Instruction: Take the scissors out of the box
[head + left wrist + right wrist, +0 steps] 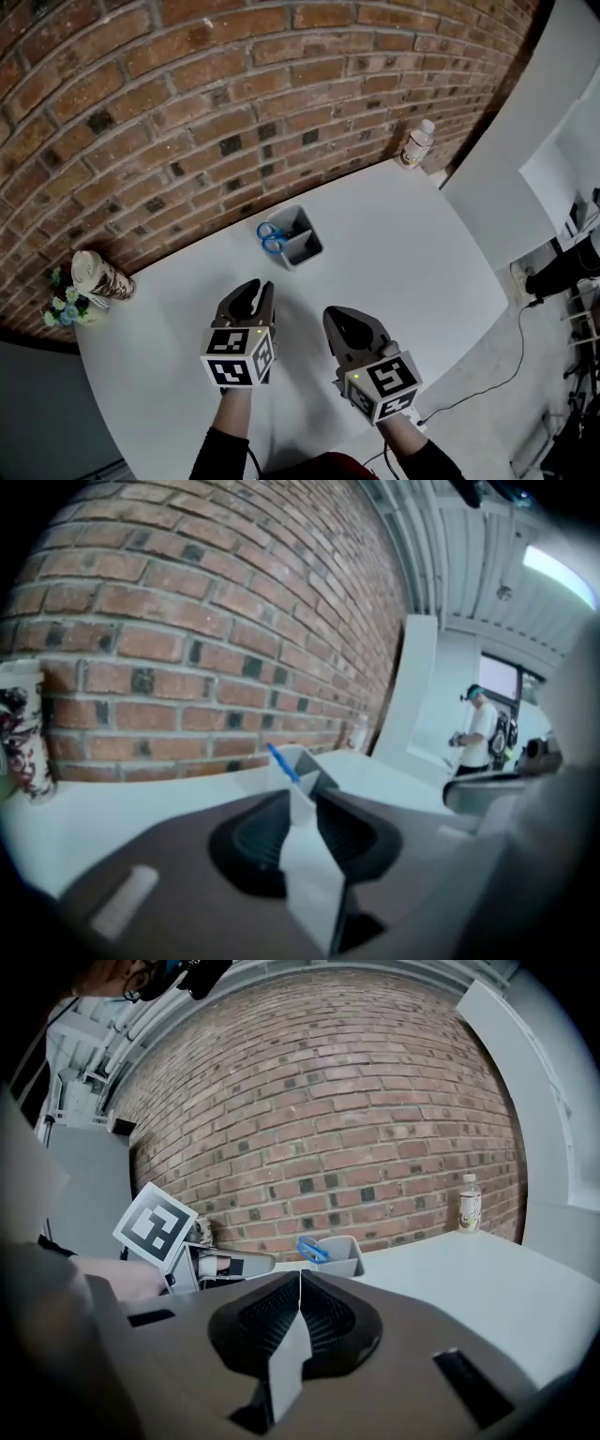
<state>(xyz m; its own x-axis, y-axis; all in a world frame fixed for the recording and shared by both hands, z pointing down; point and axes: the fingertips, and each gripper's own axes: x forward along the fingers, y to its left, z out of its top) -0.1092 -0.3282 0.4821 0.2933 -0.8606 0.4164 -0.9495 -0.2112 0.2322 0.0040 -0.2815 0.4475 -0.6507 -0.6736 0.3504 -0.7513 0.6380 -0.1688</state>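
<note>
Brick wall (234, 84) is seen behind the white table (412, 244). Toward the table's far edge the grey box (310, 251) is placed, and the scissors (271, 236) are stood in it, with the blue handles over its rim. The left tongs (255, 289) are held a little open above the near edge, with nothing between them. The right tongs (337, 317) are closed tip to tip and empty. Both are kept well apart from the box.
</note>
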